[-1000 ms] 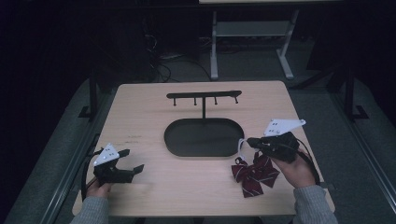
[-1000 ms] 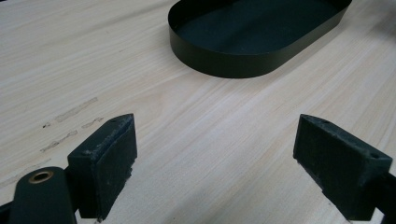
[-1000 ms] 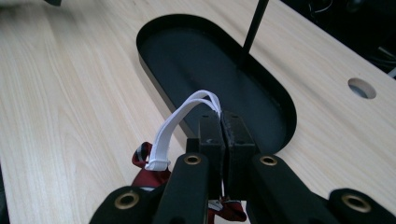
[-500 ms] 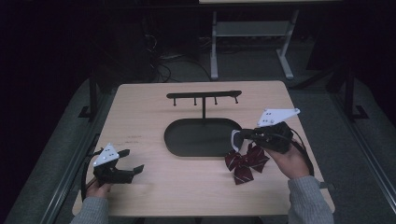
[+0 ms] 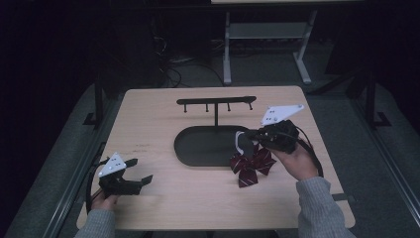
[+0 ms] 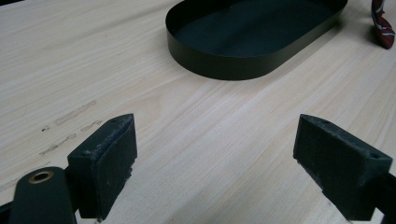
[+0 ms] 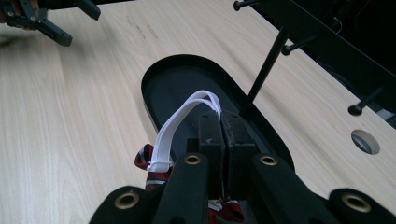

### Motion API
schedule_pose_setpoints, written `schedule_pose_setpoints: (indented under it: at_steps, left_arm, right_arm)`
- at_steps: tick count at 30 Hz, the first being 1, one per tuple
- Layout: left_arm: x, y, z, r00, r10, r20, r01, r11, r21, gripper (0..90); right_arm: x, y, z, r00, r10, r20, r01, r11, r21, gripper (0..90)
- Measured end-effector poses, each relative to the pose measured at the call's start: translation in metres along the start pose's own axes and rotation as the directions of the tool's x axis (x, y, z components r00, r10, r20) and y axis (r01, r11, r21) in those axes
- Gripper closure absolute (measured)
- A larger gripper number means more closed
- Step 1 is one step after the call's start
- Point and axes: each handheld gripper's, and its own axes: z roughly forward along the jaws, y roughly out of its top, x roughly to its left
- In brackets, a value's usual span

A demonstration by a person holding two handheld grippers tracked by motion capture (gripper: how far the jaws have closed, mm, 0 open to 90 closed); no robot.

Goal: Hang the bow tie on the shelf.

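A dark red bow tie with thin white stripes (image 5: 252, 166) hangs by its white elastic strap (image 5: 239, 142) at the right end of the black oval tray (image 5: 203, 146). My right gripper (image 5: 248, 135) is shut on that strap (image 7: 180, 126), with the bow (image 7: 147, 161) dangling below the jaws. Just ahead rises the black stand's post (image 7: 266, 70), and its crossbar with several pegs (image 5: 216, 101) runs above the tray. My left gripper (image 5: 141, 170) stands open near the table's front left, with nothing between its jaws (image 6: 222, 163).
The light wooden table (image 5: 148, 114) has a round cable hole (image 7: 365, 141) at its right side. A metal-framed bench (image 5: 265, 32) stands on the dark floor beyond the far edge. In the left gripper view, the tray (image 6: 252, 37) lies ahead.
My right gripper has moved left and toward the stand, lifting the bow tie by its strap off the table to the tray's right end. The left gripper has not moved.
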Motion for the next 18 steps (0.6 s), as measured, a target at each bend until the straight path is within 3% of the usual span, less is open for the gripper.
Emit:
schedule_pose_setpoints:
  at_steps: [18]
  left_arm:
    - [0.001,0.000,0.000,1.0000,-0.005,-0.002,0.005,0.9999,-0.010,13.0]
  right_arm:
    - [-0.007,0.021,0.014,0.9997,-0.019,-0.013,0.019,1.000,0.009,87.7]
